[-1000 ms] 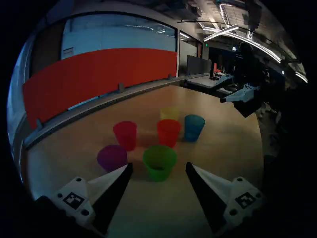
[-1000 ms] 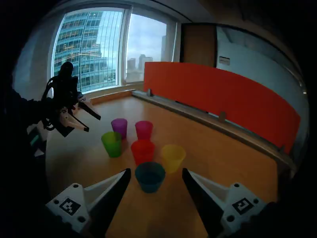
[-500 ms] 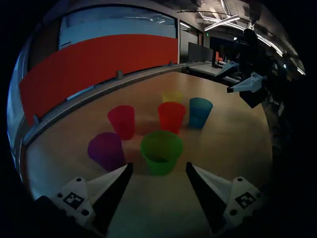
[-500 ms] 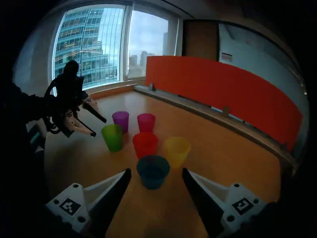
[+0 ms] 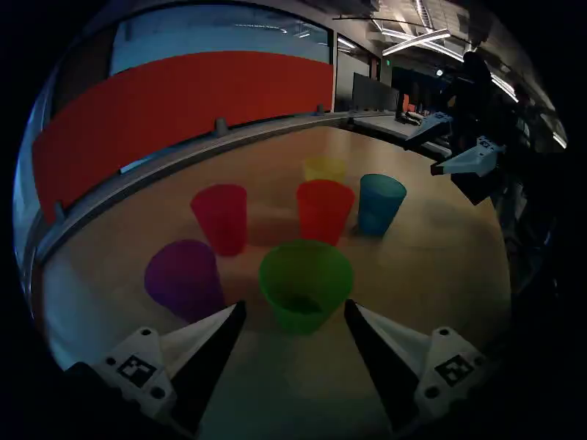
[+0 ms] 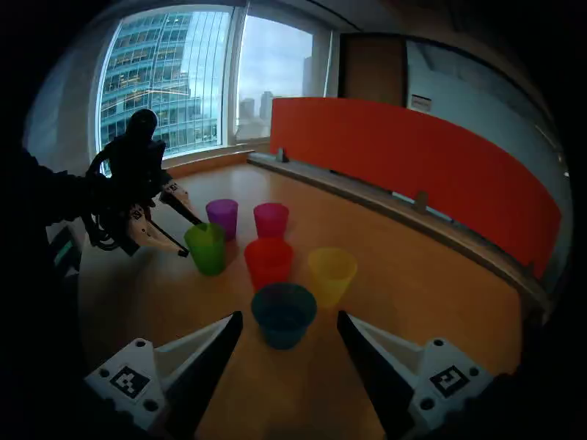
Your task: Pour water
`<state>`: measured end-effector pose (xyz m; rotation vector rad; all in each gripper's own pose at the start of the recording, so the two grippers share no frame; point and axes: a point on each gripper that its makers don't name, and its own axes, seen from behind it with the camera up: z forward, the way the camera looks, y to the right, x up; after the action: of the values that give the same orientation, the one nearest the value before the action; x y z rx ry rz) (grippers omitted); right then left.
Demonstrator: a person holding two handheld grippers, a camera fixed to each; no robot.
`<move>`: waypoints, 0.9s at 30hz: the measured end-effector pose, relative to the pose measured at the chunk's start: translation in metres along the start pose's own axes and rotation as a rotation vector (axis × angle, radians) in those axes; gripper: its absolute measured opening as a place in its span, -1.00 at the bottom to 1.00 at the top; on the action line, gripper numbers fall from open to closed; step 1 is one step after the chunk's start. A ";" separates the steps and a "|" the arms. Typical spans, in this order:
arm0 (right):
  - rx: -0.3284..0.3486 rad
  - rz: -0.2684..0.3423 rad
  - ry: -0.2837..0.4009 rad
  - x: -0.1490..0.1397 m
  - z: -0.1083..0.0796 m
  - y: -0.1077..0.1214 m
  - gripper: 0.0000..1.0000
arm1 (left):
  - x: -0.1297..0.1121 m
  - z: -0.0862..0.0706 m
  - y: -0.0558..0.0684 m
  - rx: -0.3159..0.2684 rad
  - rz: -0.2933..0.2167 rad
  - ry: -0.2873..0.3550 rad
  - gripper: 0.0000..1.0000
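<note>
1. Our left gripper [image 5: 293,303] held its jaws wide apart. The translucent green plastic cup [image 5: 304,282] stood upright between their tips, and we could not tell whether either finger touched it.
2. Our right gripper [image 6: 288,314] was spread just as wide. The teal plastic cup [image 6: 283,323] stood just ahead of the gap, apart from both fingers.
3. Just ahead of the left jaws' left finger stood the purple plastic cup [image 5: 183,279], near the green one. Farther ahead were the pink plastic cup [image 5: 220,216], the orange-red plastic cup [image 5: 323,209] and the yellow plastic cup [image 5: 324,169], set close together.
4. Open room lay to the right of the left jaws, across the smooth pale wooden table [image 5: 440,249] as far as its curved edge. Ahead and to the left, the flat orange partition panel [image 5: 183,103] closed that side.
5. Ahead-left of the right jaws, the table ended below the tall glass window [image 6: 147,88].
6. All six cups were round, tapered towards the base, open-topped and smooth-walled.
</note>
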<state>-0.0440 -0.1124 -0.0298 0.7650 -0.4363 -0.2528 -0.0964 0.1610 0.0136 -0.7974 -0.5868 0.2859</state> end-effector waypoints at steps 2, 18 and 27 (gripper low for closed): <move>0.001 -0.001 -0.001 0.000 0.001 0.000 1.00 | 0.001 0.004 0.001 -0.004 0.000 -0.001 1.00; -0.006 0.004 -0.015 -0.007 0.005 0.005 1.00 | 0.012 0.022 0.008 -0.033 0.011 0.003 1.00; -0.008 0.010 -0.012 -0.007 0.006 0.007 1.00 | 0.015 0.027 0.009 -0.030 0.024 -0.003 0.98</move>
<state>-0.0519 -0.1082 -0.0229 0.7538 -0.4501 -0.2501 -0.1006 0.1894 0.0270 -0.8336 -0.5853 0.3013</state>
